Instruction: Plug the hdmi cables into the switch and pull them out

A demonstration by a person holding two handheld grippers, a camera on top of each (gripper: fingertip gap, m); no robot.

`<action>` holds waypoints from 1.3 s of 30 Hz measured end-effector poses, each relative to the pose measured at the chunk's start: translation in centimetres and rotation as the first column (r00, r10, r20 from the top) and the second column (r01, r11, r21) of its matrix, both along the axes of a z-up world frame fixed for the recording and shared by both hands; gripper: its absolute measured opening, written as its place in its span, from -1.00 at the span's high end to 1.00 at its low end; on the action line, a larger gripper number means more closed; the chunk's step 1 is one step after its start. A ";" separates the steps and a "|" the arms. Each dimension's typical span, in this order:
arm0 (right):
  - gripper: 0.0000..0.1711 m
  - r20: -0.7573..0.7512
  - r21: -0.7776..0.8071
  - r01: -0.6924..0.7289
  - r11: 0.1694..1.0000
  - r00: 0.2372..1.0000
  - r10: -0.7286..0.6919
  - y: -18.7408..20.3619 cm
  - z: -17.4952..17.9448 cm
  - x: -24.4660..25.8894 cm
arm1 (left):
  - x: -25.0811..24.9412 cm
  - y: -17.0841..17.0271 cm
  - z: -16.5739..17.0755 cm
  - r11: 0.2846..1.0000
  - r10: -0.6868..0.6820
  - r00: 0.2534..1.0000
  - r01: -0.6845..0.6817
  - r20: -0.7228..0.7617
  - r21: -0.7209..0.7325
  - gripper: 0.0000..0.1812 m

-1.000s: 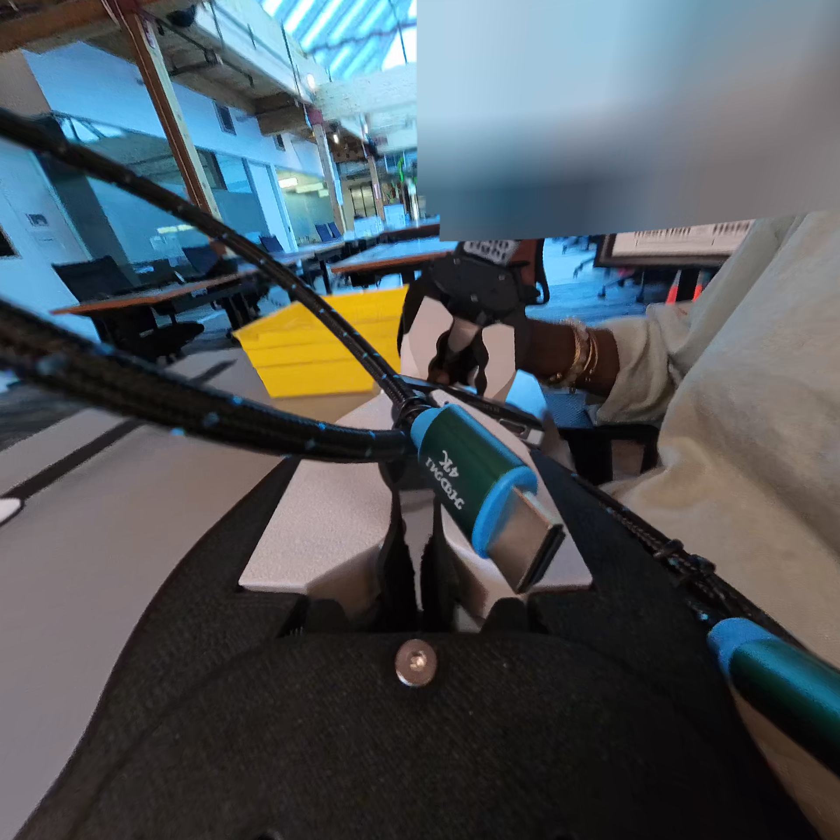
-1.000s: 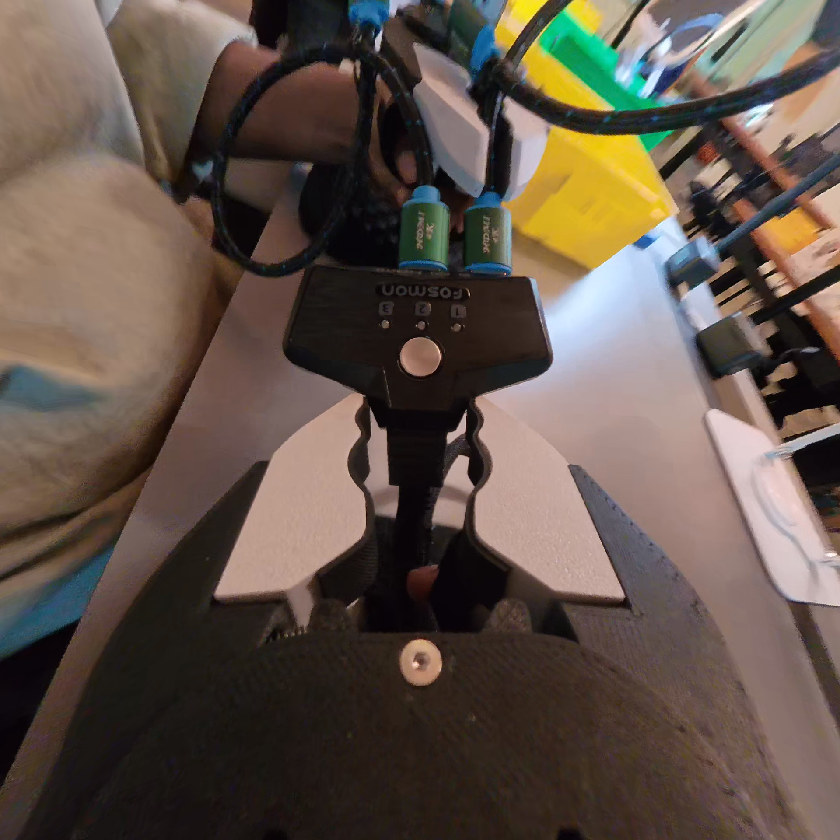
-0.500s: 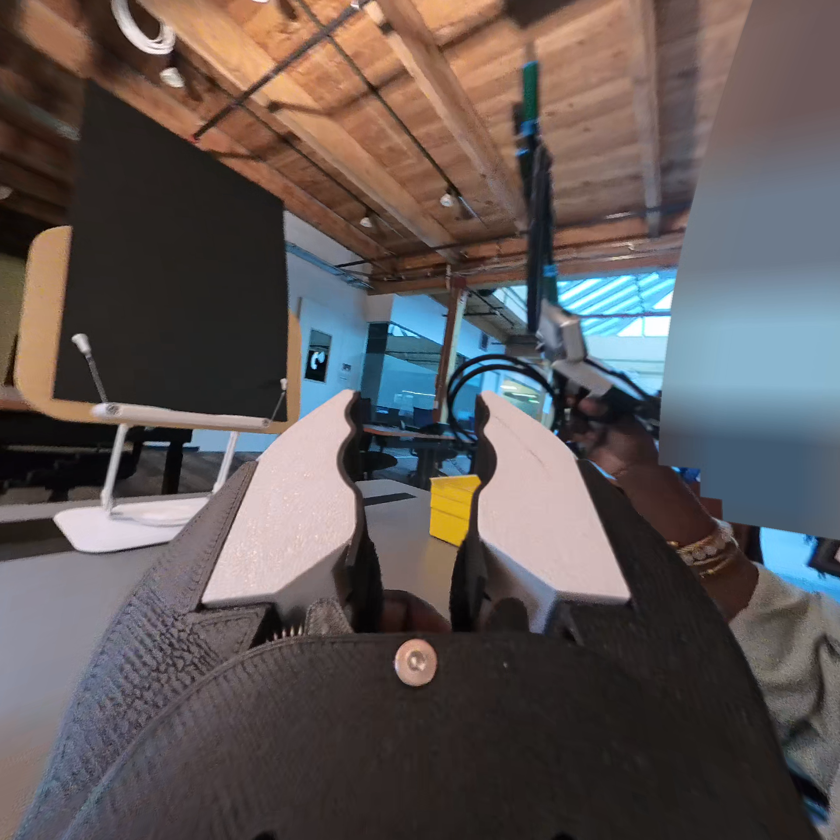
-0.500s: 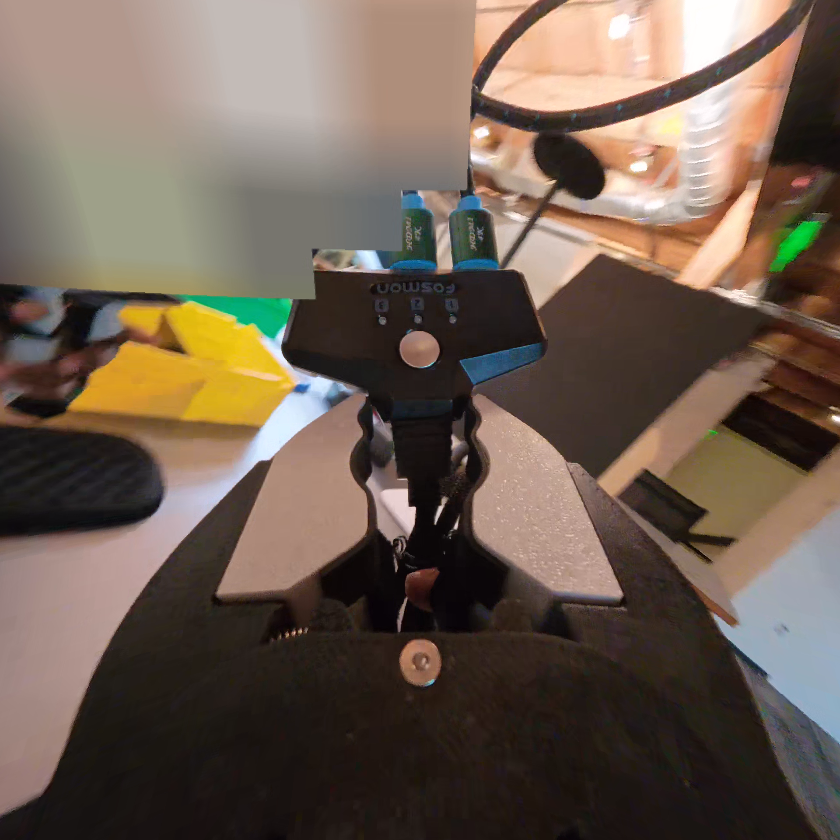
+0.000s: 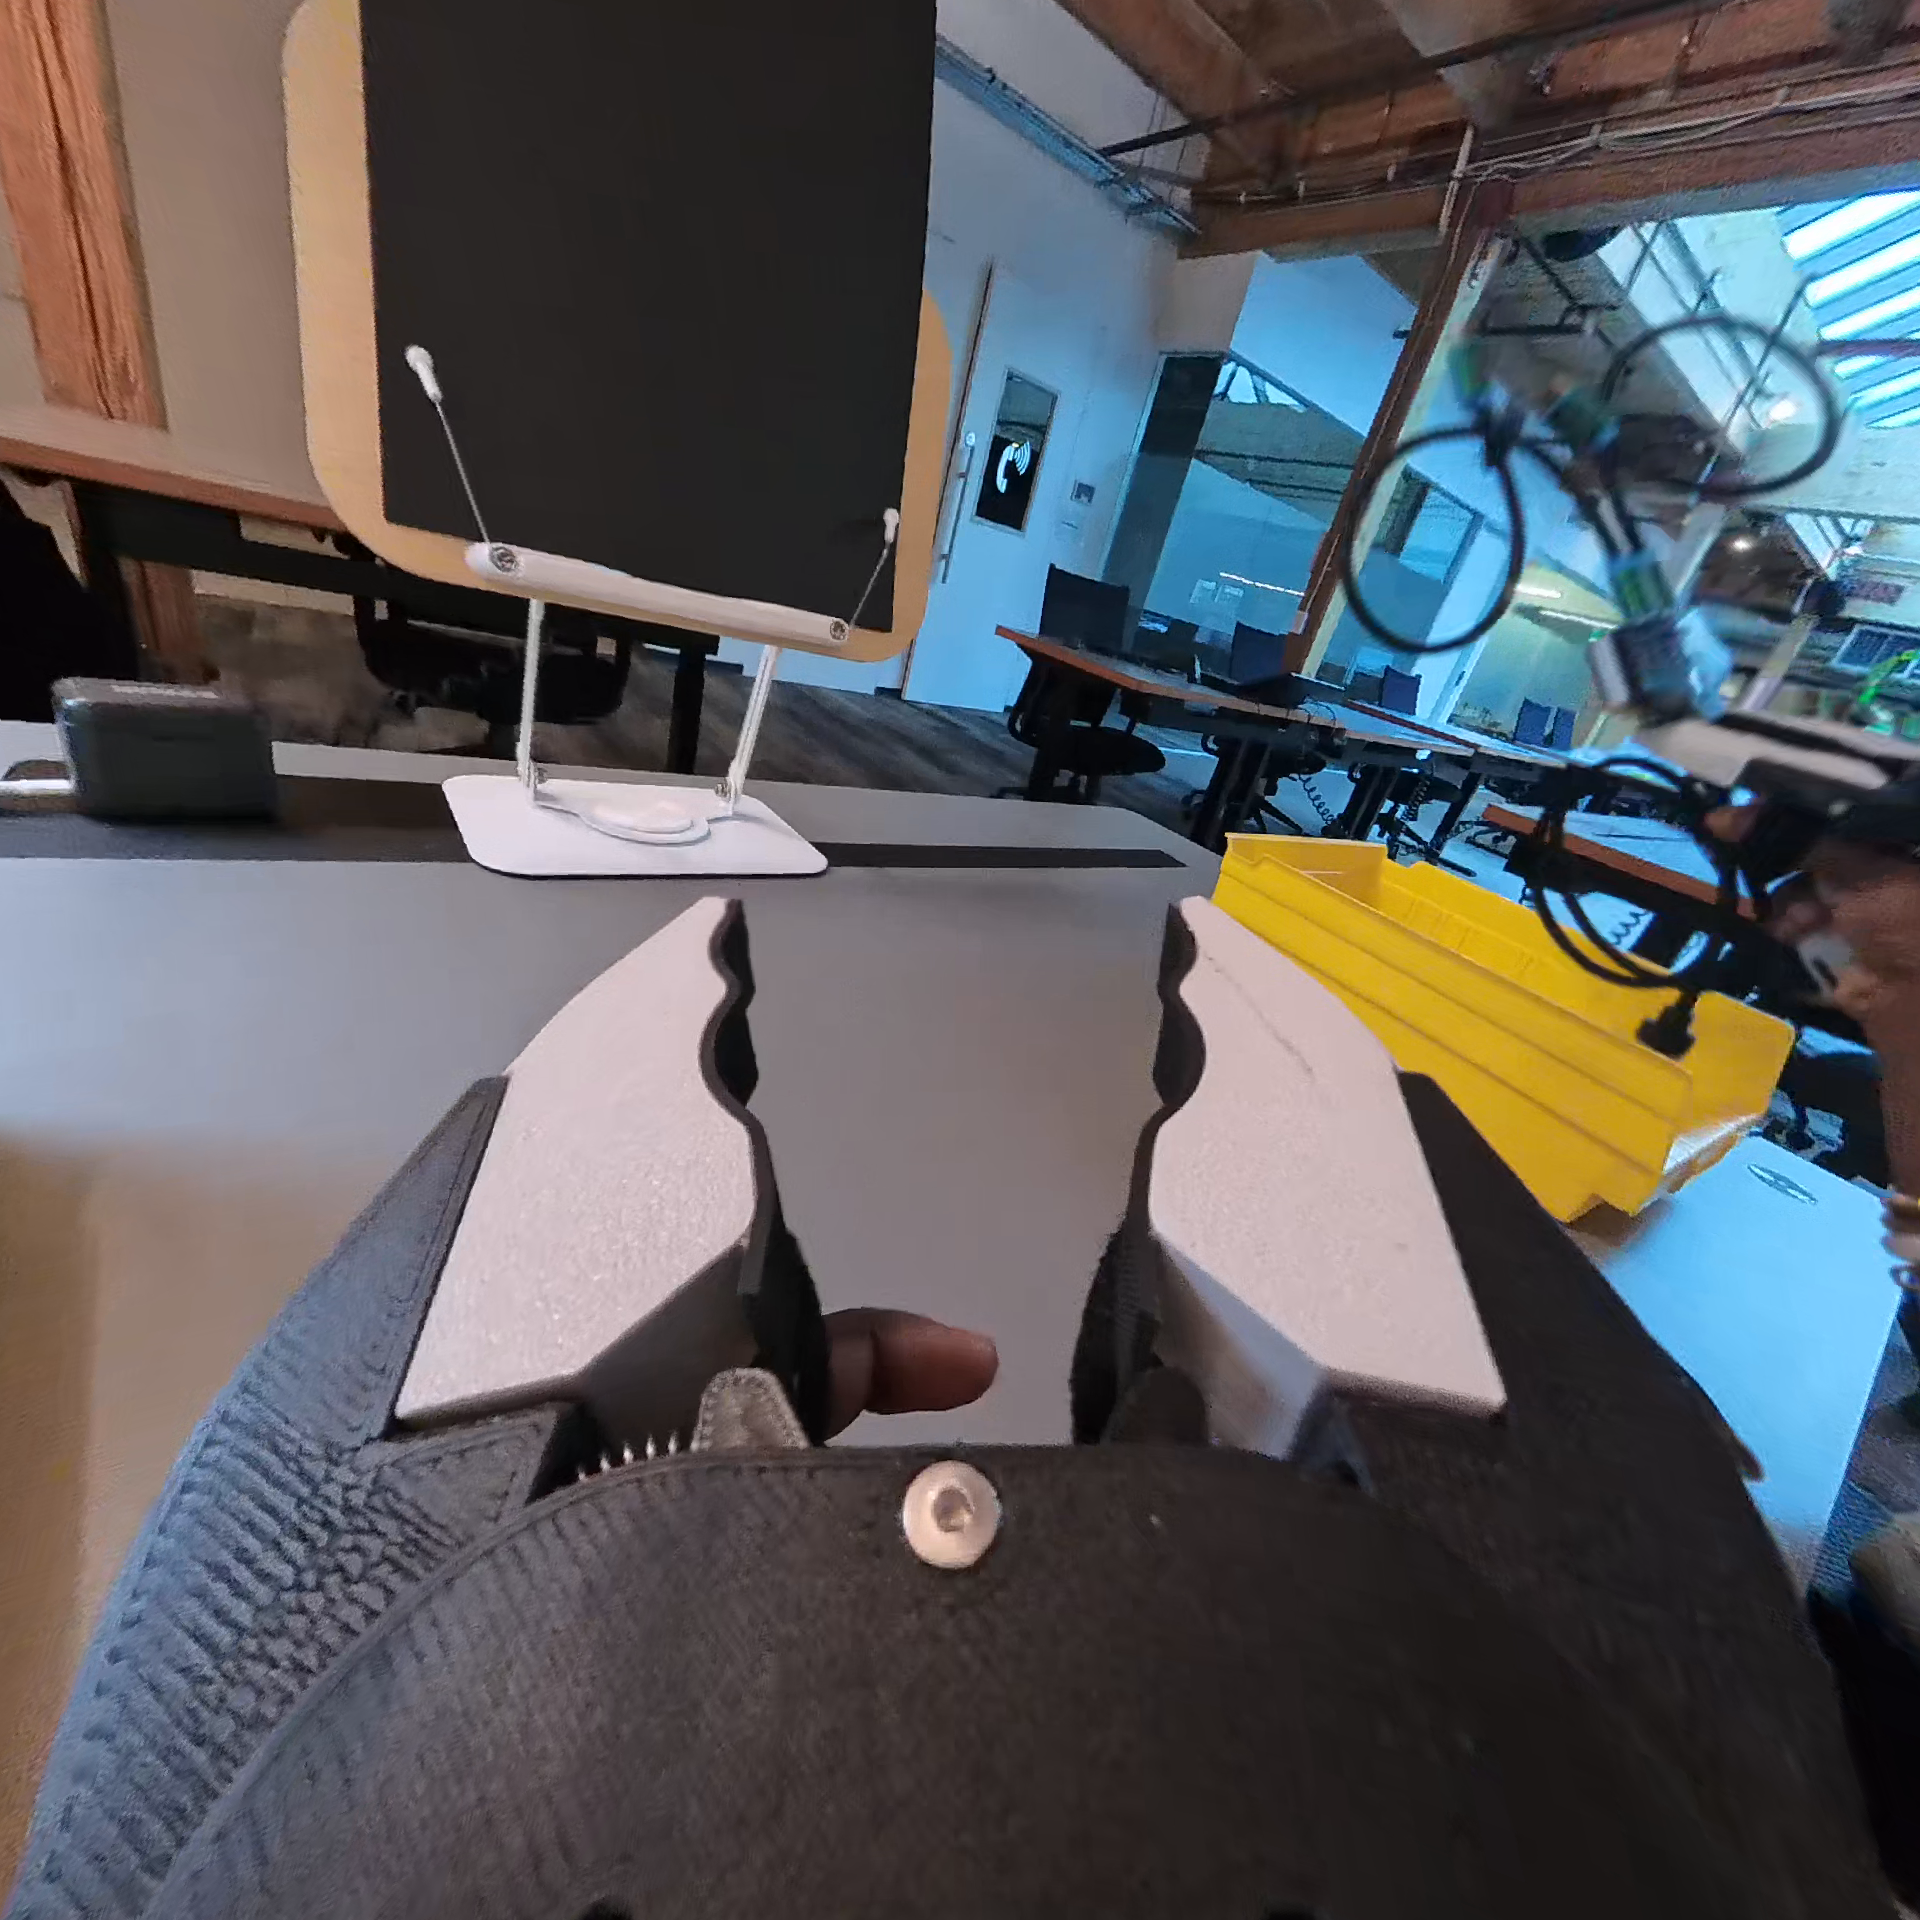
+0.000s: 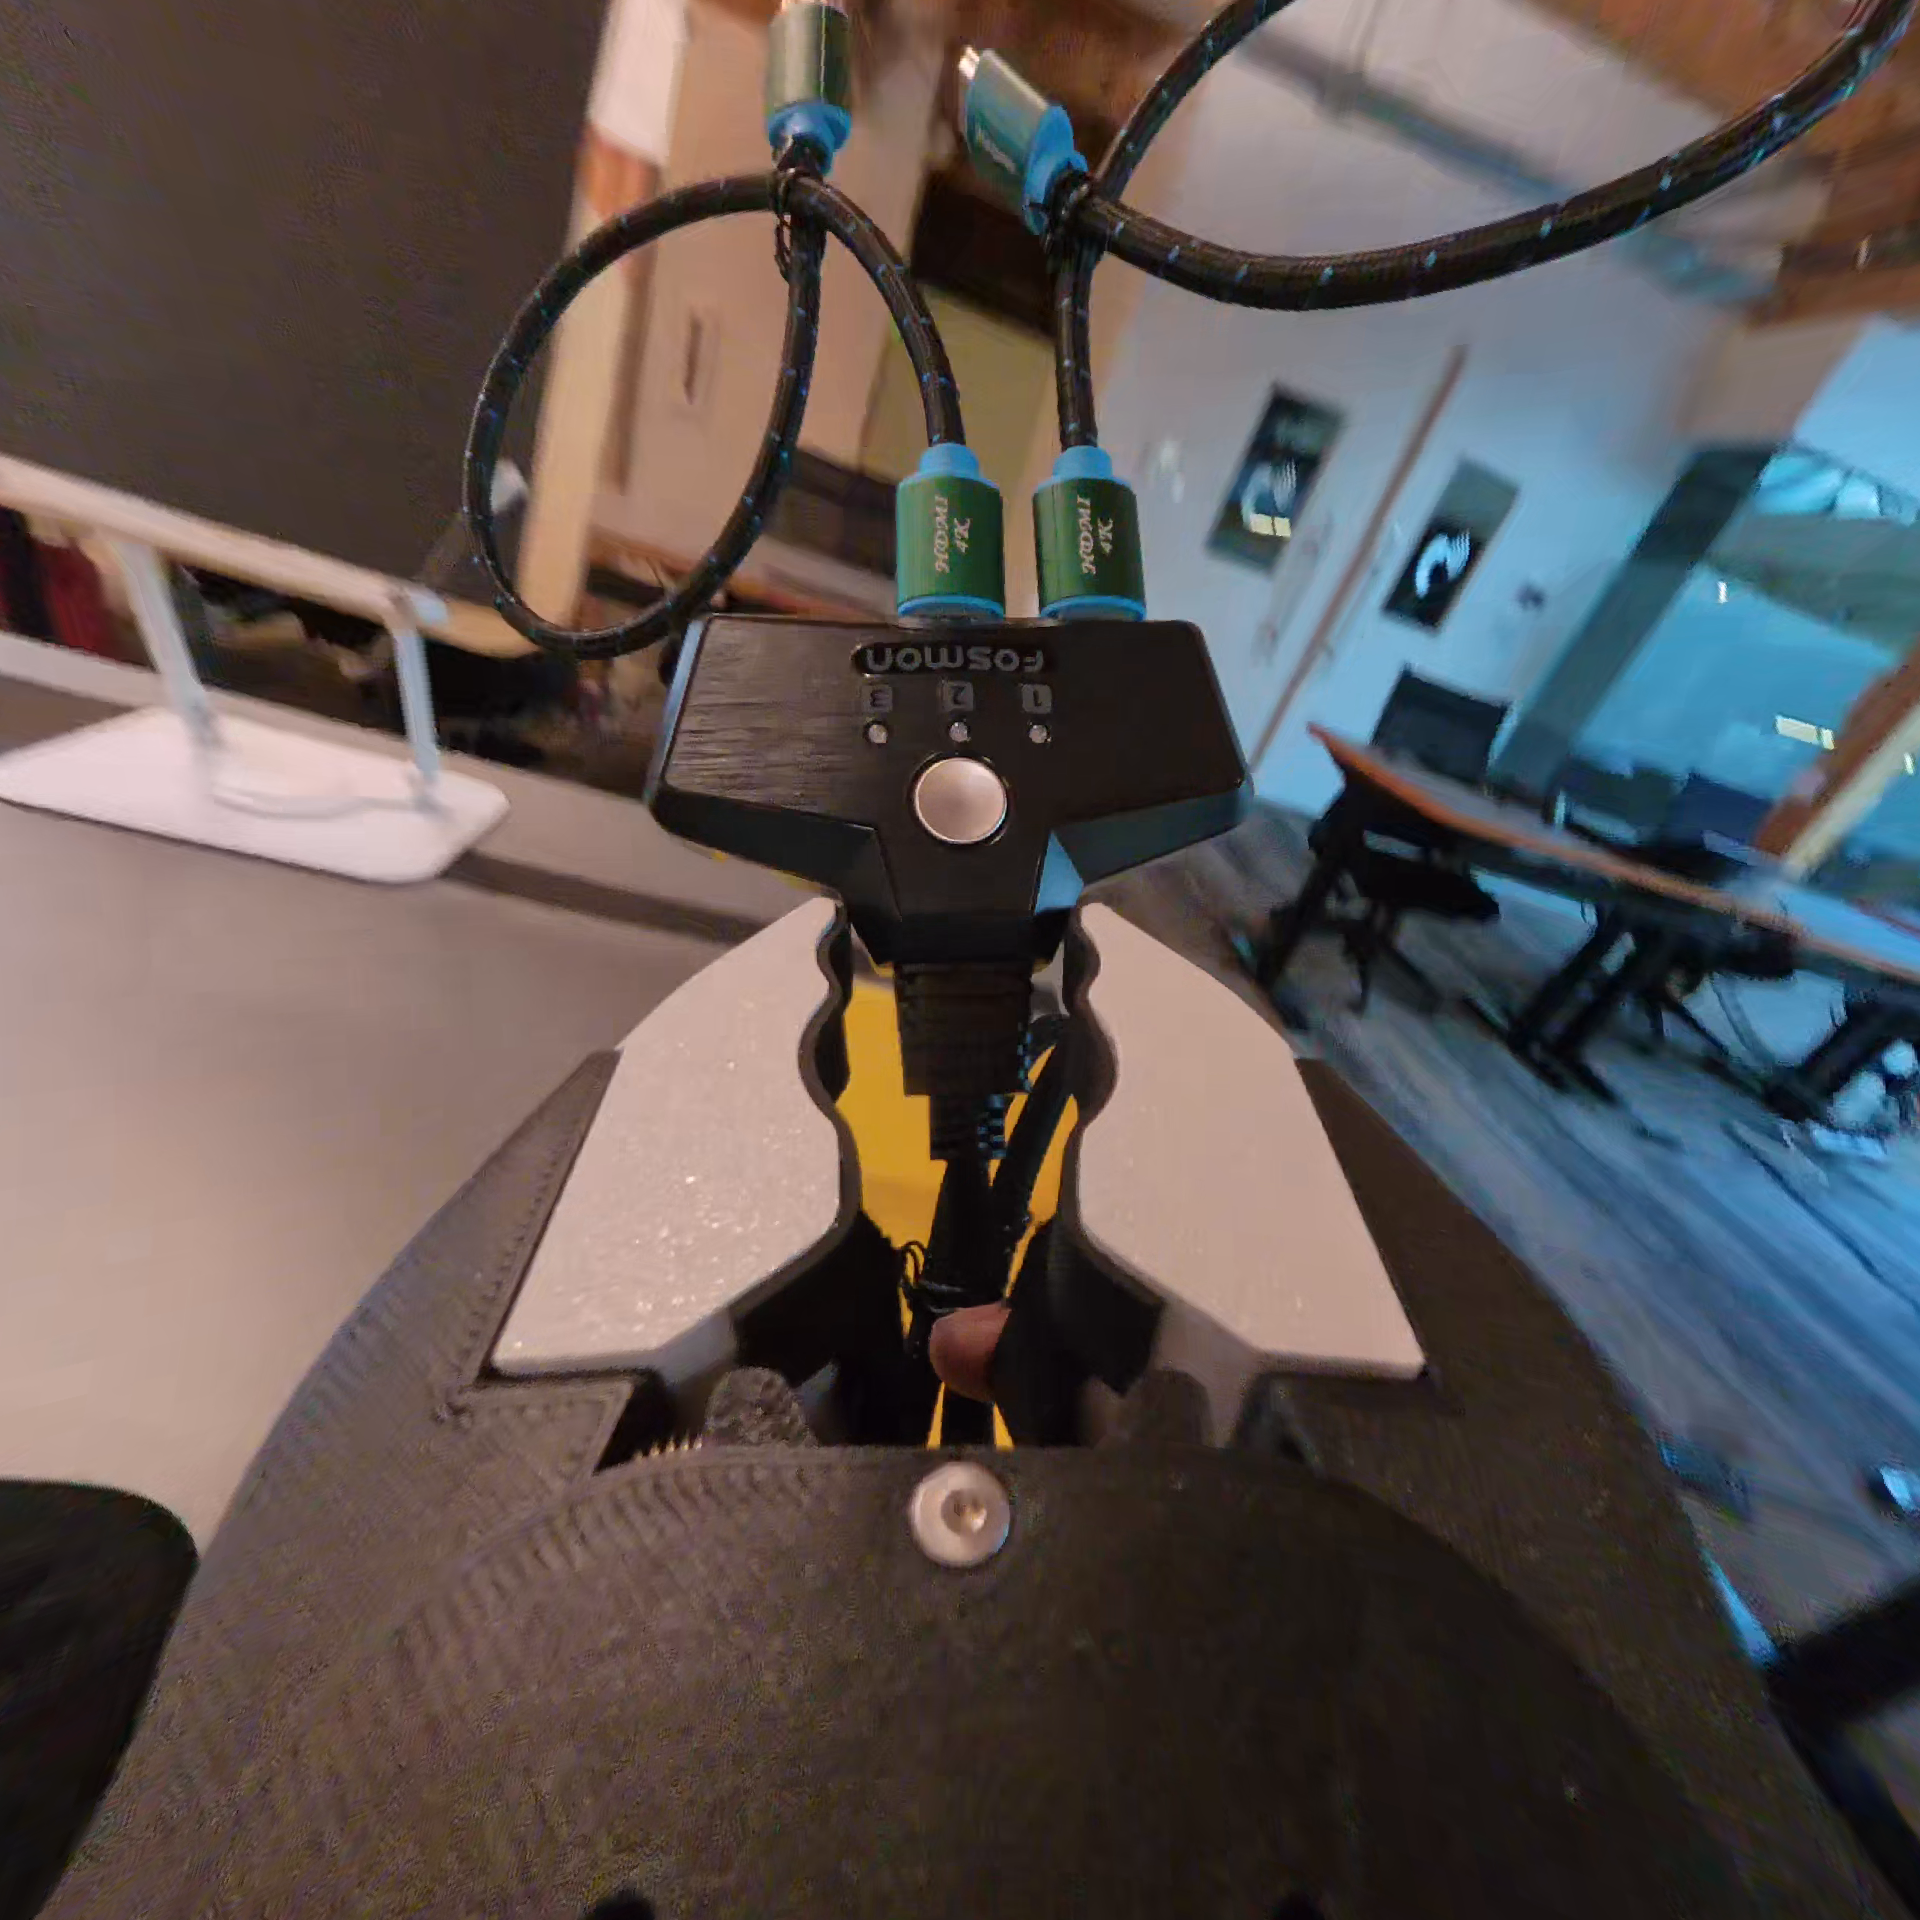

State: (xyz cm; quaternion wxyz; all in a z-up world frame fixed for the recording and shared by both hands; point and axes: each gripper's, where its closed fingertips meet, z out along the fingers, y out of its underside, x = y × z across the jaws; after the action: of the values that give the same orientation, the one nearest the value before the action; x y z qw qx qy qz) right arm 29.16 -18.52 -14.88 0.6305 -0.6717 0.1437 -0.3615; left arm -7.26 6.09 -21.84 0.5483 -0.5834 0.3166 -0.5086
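Through the left wrist view, my left claw (image 5: 951, 1023) stood wide apart with nothing between its fingers, only bare grey worktop (image 5: 312, 1039) below. I judged it held open and clear so it could come in for a plug. Ahead stood a black panel on a white stand (image 5: 634, 831), well back near the far edge, and a yellow bin (image 5: 1475, 1018) lay off to the right, close by the worktop's corner. Between those two the surface gave me open room. Far right and high, blurred, I could make out the right claw (image 5: 1662, 665) lifted in the air with dark cable loops hanging round it.

In the right wrist view, my right claw (image 6: 956, 935) was closed narrowly on the neck of the black switch (image 6: 951, 769), gripping the ribbed collar where its own lead leaves, so the port side pointed away from me and stayed reachable. Two green hdmi plugs (image 6: 1018, 545) sat side by side in the switch's far edge, seemingly seated; I judged the port beside them to be free, though I could not see it directly. Their braided cables (image 6: 665, 416) curled upward, and two loose green connectors (image 6: 1013, 125) dangled above, unplugged. The switch was held up off the worktop, with free air on all sides, so pulling a plug straight out looked unobstructed apart from the cable loops, which could snag.
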 end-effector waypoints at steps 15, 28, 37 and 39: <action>0.70 -0.207 -0.060 0.032 0.998 0.977 -0.044 -0.8 -6.7 3.4 | 8.4 -2.3 -13.4 0.961 -0.201 0.616 0.274 -0.762 -0.032 -0.18; 0.45 -0.434 -0.223 -0.915 0.336 0.402 0.806 14.1 -13.1 -28.3 | 14.8 -3.3 -17.5 0.952 -0.239 0.539 0.296 -0.808 -0.085 -0.43; 0.62 -0.327 -0.324 -0.845 0.427 0.523 0.787 18.6 -15.1 -30.1 | 14.3 -2.2 -17.8 0.983 -0.165 0.554 0.156 -0.816 -0.092 -0.60; 0.62 -0.326 -0.325 -0.839 0.436 0.532 0.781 18.4 -15.1 -30.2 | 14.2 -2.4 -17.8 0.983 -0.167 0.553 0.157 -0.816 -0.095 -0.60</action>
State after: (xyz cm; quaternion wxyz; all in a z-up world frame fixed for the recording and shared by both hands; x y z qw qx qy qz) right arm -1.02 -0.11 -29.99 0.5437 -0.8032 -0.2432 0.0068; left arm 6.92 3.74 -39.62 0.2866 -0.7238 0.5842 -0.2297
